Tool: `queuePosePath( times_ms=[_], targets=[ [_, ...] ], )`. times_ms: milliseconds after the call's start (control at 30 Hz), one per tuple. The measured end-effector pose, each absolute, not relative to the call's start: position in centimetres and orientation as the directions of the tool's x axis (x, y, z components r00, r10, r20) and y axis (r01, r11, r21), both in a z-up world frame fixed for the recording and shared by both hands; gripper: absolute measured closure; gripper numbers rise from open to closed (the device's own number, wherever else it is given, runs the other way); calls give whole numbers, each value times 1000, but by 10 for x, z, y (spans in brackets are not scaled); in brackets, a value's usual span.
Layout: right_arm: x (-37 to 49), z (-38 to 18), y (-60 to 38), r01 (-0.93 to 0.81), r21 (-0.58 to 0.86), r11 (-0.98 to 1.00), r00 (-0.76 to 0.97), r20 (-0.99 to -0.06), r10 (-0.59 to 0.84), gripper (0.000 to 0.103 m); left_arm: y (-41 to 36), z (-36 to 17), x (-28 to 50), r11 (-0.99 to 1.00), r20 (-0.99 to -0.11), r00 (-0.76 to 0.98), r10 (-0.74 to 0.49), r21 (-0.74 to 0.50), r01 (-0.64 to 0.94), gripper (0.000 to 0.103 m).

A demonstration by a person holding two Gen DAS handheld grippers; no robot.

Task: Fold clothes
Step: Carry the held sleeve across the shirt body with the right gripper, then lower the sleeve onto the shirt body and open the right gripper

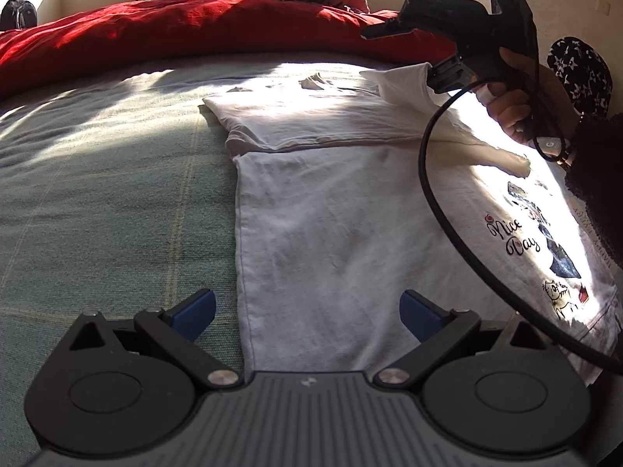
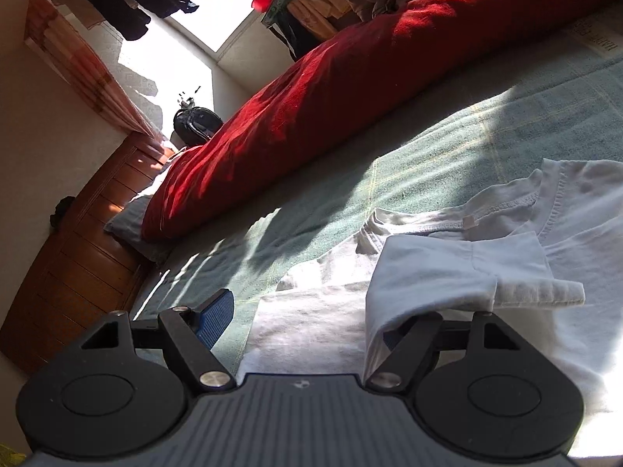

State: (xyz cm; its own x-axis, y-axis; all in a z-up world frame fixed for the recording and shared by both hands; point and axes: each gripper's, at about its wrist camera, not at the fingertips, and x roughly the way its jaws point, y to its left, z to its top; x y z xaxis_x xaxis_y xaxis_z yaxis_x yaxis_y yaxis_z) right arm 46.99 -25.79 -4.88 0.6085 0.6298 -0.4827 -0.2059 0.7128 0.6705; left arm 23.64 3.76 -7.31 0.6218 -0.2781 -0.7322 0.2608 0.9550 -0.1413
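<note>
Right wrist, sleeve (image 2: pixel 447 272) draped over right gripper (image 2: pixel 323 311)

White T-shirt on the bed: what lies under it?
Under the white T-shirt only the green checked bedspread shows, around its edges. Whatever lies beneath the shirt's middle is covered.

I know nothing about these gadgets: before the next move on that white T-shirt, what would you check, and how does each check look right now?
1. Left tongs free: ok, open, nothing between them, over the white T-shirt.
2. Right tongs gripping: not ok, jaws wide, a sleeve only draped over one finger.
3. One side folded in: ok.
4. Black cable clear of the cloth: not ok, it loops across the shirt.
5. Room on the green bedspread: ok.
6. Lifted sleeve secure: cannot tell.
</note>
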Motion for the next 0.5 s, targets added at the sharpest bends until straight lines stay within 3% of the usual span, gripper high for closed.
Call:
queuePosePath(
  times_ms=[167, 500],
  targets=[
    [472, -48, -237, -221, 582, 783, 601, -551, 579, 22, 41, -73, 234, 957, -728, 628, -276, -147, 250, 3],
    [467, -40, -171, -306, 167, 937, 599, -731, 326, 18, 47, -71, 226, 956, -717, 635, -288, -175, 236, 3]
  ],
)
